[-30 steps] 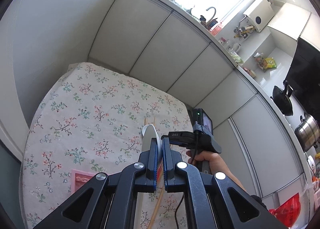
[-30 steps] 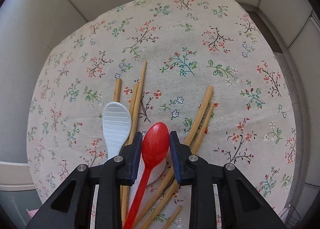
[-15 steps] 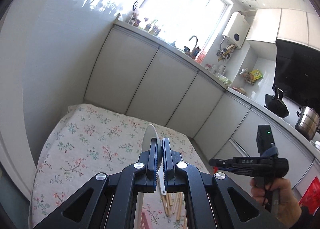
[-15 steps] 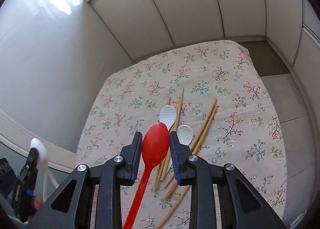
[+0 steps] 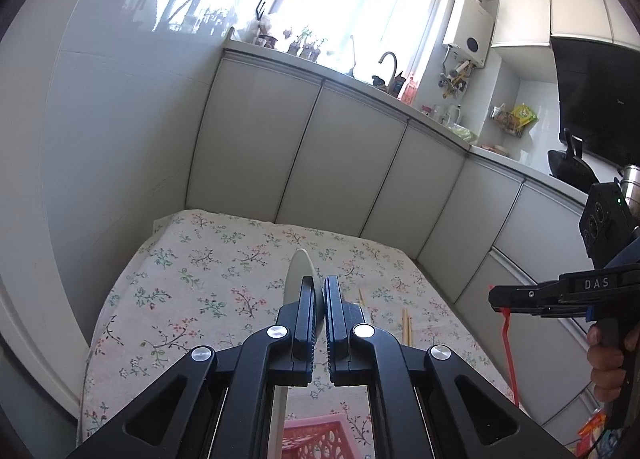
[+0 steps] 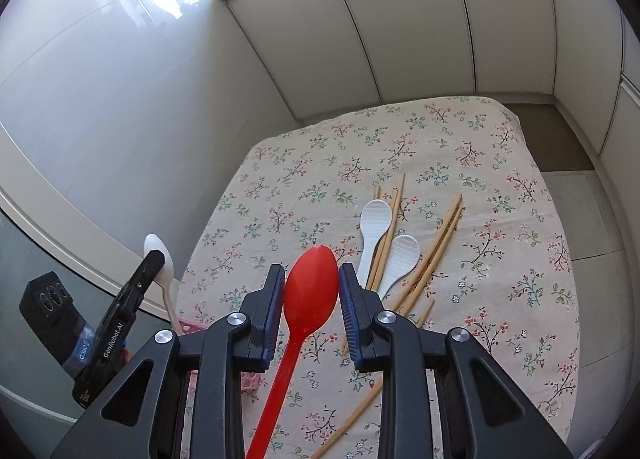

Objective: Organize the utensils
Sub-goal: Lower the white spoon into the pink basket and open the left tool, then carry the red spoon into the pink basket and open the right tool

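Here both spoons are mid-carry: the left gripper (image 5: 319,301) pinches the white spoon (image 5: 298,273), the right gripper (image 6: 312,295) the red spoon (image 6: 310,293), and next likely comes lowering each into the pink basket (image 5: 320,439) at lower centre.

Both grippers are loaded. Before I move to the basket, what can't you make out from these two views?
- Pink basket: left wrist view, mostly hidden behind the left gripper; its compartments are unseen.
- Red spoon handle end: right wrist view, cut off at the bottom edge.
- Chopsticks: count unclear, since they overlap under the white spoons.

Left gripper (image 5: 319,301): raised, 2 fingers clamped on white spoon (image 5: 298,275) | Right gripper (image 6: 312,299): raised, 2 fingers clamped on red spoon (image 6: 310,291) bowl | Right hand (image 5: 608,355): grips handle
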Action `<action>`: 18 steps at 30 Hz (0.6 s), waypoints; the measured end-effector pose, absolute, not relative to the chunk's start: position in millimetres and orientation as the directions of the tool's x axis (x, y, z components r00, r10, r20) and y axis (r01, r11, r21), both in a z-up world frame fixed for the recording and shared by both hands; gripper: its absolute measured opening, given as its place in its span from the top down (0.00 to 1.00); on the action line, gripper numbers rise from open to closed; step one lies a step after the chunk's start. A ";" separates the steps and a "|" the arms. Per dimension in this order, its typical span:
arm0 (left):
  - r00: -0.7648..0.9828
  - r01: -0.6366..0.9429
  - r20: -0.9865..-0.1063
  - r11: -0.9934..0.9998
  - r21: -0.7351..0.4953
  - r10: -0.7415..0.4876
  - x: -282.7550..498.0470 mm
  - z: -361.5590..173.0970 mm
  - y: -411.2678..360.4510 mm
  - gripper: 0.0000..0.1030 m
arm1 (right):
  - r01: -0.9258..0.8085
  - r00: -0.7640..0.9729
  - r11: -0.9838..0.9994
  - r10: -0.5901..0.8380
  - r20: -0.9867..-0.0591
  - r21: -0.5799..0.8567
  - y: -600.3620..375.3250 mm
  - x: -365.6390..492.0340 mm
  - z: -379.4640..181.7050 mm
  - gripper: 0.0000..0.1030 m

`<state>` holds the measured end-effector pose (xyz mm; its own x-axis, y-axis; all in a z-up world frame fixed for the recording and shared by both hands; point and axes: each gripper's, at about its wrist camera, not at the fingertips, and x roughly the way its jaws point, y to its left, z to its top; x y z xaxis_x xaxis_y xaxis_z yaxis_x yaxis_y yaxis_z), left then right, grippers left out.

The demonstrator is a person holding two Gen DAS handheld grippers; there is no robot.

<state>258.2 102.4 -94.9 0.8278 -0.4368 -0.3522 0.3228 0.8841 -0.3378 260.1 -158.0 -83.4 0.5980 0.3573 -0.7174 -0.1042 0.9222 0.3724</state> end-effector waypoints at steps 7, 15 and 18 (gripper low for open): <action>0.803 0.335 -0.369 0.866 -0.371 -0.469 256.0 -98.8 105.9 0.95 | -0.114 0.604 0.918 0.368 -0.707 0.381 -151.7 254.0 -78.2 0.72; 0.763 0.321 -0.436 0.865 -0.385 -0.477 245.4 -94.8 104.1 0.66 | -0.130 0.626 0.923 0.360 -0.692 0.362 -144.7 244.0 -69.3 0.72; 0.759 0.291 -0.464 0.875 -0.387 -0.458 239.2 -85.0 104.5 0.51 | -0.136 0.646 0.924 0.356 -0.675 0.357 -139.4 237.3 -62.9 0.72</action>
